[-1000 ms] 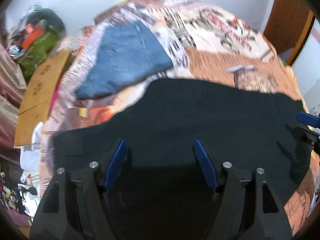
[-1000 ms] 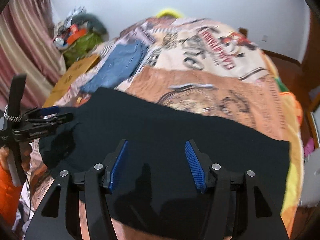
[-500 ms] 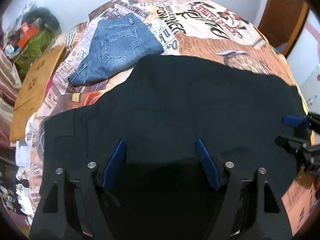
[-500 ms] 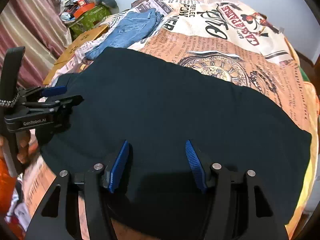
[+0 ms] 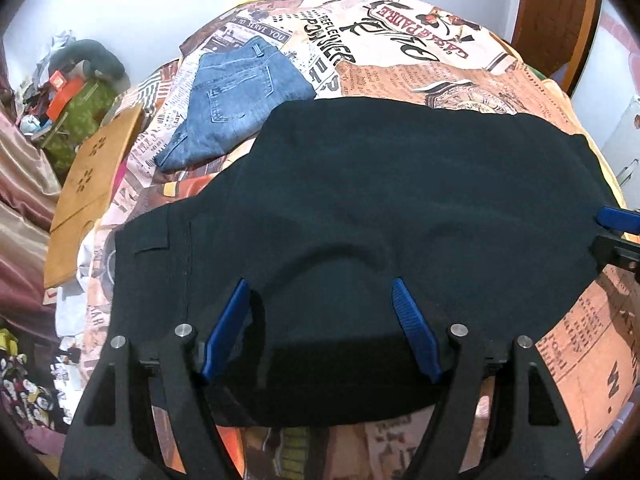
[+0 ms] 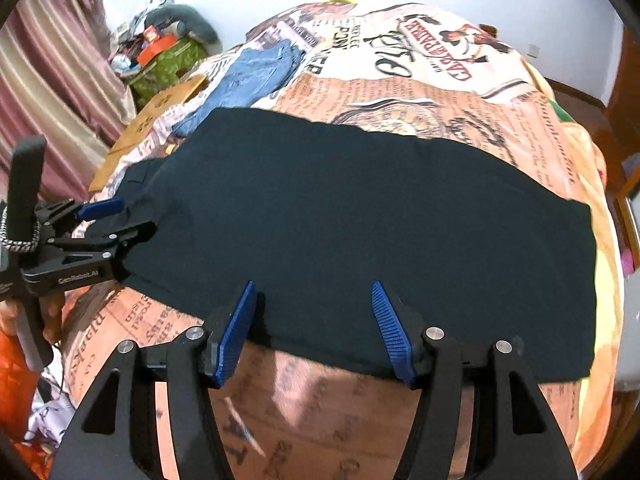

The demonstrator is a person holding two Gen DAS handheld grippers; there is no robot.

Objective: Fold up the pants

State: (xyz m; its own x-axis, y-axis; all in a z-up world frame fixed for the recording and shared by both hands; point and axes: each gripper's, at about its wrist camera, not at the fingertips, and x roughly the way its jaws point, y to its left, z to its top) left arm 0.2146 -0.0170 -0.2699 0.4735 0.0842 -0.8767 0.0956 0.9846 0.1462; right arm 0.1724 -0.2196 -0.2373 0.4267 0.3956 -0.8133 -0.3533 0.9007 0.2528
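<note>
1. Two pairs of pants on the bed: the black fabric pants (image 5: 380, 208) spread flat across the near half, and a folded pair of blue denim jeans (image 5: 240, 96) lying further back toward the left, just beside the black ones' far edge.
2. Bed is covered with an orange and cream bedspread printed like old newspaper (image 6: 440, 92), big lettering and a clock face on it. It shows all around the black pants.
3. Left gripper (image 5: 320, 300), black frame with blue ribbed pads, hovers over the near middle of the black pants, jaws spread wide, nothing between them.
4. Right gripper (image 6: 312, 300) sits at the pants' near hem, also spread wide and not pinching anything. Bare bedspread shows under it.
5. From the right wrist view the left gripper (image 6: 116, 220) is out at the waist end of the pants, fingers parted.
6. Room stuff: plain white wall (image 5: 160, 0) behind the bed, striped pink and cream curtain (image 6: 60, 80) on the left, a brown cardboard sheet (image 5: 92, 184) leaning along the bed's left edge.
7. Back left corner has a green patterned bag heaped with clutter (image 5: 76, 104), orange box on top. Brown wooden door (image 5: 560, 20) off to the right.
</note>
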